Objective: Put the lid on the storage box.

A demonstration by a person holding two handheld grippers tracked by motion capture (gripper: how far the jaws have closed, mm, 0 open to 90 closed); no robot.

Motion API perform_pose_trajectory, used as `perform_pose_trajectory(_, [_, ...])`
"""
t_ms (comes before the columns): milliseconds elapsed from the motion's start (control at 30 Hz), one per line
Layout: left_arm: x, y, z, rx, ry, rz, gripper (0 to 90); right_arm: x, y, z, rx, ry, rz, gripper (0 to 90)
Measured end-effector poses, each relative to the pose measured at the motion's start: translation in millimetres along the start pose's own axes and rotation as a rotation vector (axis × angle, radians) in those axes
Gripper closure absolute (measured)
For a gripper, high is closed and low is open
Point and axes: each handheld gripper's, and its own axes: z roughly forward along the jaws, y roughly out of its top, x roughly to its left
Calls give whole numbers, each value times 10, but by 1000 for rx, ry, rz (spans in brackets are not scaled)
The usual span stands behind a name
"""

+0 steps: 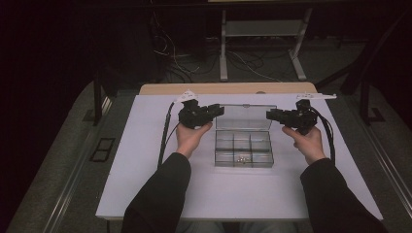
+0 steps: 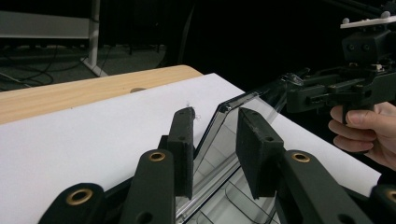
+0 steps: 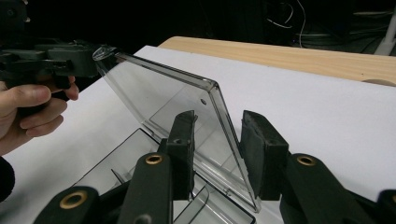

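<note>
A clear plastic compartment box (image 1: 243, 148) lies mid-table with its lid (image 1: 245, 116) standing up at the far side. Small metal bits (image 1: 242, 158) rest in a near middle cell. My left gripper (image 1: 221, 110) is at the lid's left end. In the left gripper view it (image 2: 215, 126) is open, with the lid's edge (image 2: 233, 100) passing between the jaws. My right gripper (image 1: 268, 114) is at the lid's right end. It (image 3: 219, 126) is open too, straddling the lid's corner (image 3: 159, 93). Each view shows the other gripper (image 2: 299, 88) (image 3: 88, 60) at the lid's far corner.
A white sheet (image 1: 145, 170) covers the table, with a wooden strip (image 1: 228, 89) along the far edge. Beyond it are a white frame leg (image 1: 223, 48) and cables (image 1: 180, 58) on the floor. The person's forearms come in from the bottom.
</note>
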Motion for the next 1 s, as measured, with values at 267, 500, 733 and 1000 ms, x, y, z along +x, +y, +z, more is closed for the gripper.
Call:
perform_pose_trajectory(267, [-16, -17, -16, -4, -6, 16, 673, 16, 20, -8, -3, 28, 35, 554])
perform_pose_trajectory(500, [-50, -65, -55, -13, -17, 27, 665, 202, 184, -83, -1, 36, -32, 393])
perform_pose_trajectory(733, [-110, -123, -100, -24, -22, 36, 652, 367, 369, -136, 11, 39, -77, 334])
perform_pose_trajectory(1000, [-173, -222, -169, -27, -30, 65, 623, 353, 465, -138, 17, -25, -24, 421])
